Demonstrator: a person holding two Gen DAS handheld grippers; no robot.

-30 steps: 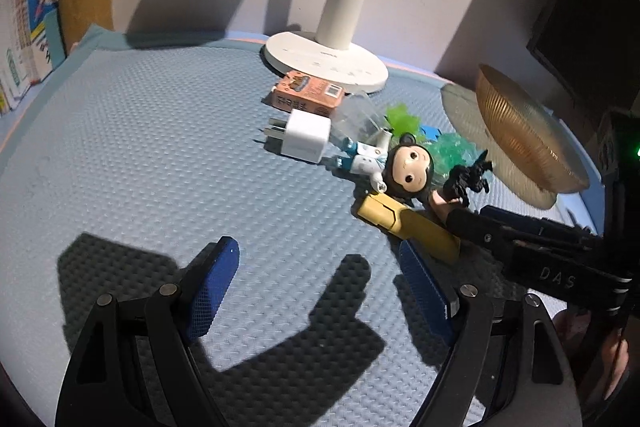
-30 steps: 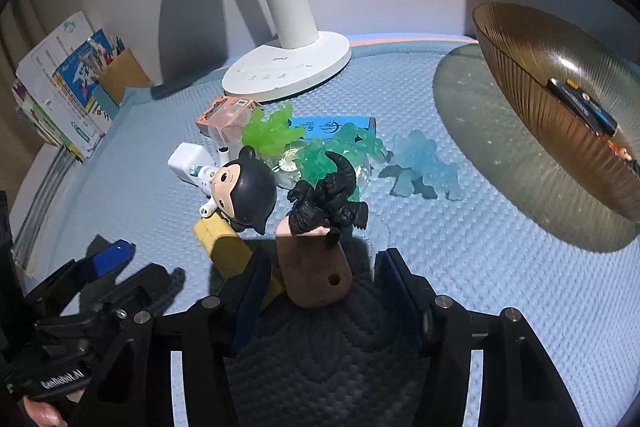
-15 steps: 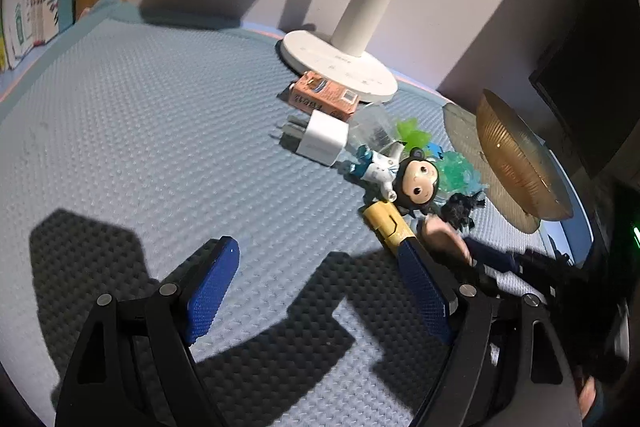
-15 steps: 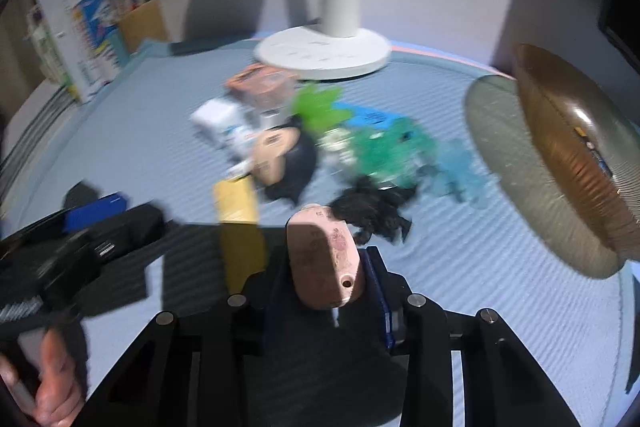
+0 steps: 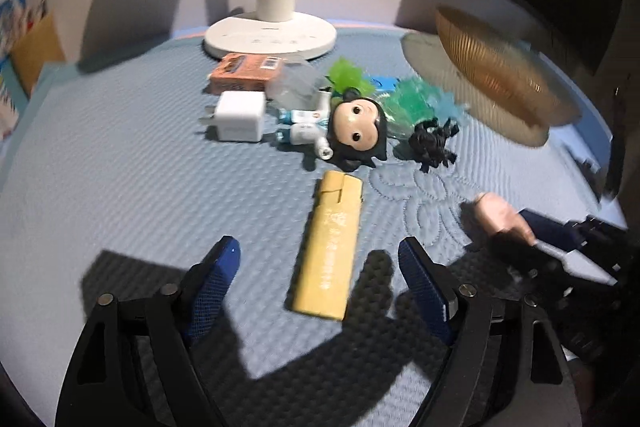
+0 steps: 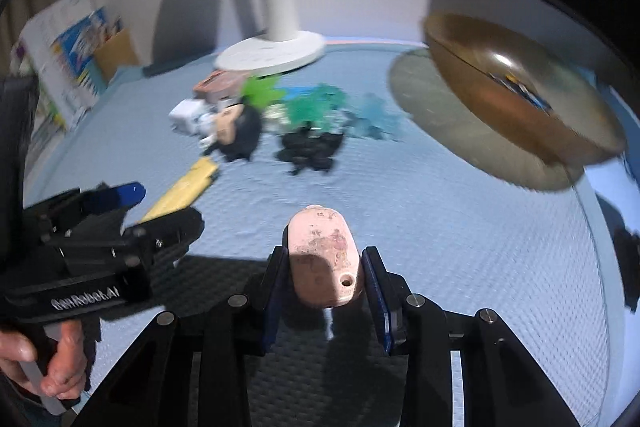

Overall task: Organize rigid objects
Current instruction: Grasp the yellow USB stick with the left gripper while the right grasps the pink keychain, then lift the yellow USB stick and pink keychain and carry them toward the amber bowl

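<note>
Right gripper (image 6: 324,291): I have it pinching the pink block (image 6: 322,261), one blue pad on each flank; block lifted clear of the mat.
Left gripper (image 5: 320,287): fingers spread wide, nothing between them, hovering low over the blue mat (image 5: 120,167).
Yellow bar (image 5: 330,247): flat on the mat, straight ahead of my left gripper; its near end sits in the gap between the two pads.
Long axis: runs roughly along the gripper's forward line, far end tipped slightly right toward the doll (image 5: 358,131). The pads would close across its narrow width.
Nearer hand: left, clearly. Right is occupied and off to the side.
Amber bowl (image 6: 520,87): ahead and to the right of my right gripper, well apart; something dark and blue already inside, too blurred to name.
Remaining pile: doll, white charger (image 5: 238,115), orange box (image 5: 248,73), black figure (image 5: 434,143), green and blue translucent pieces, clustered near the lamp base (image 5: 270,37).
Judgement: right carries to the bowl; left needs a short advance, then squeeze.
</note>
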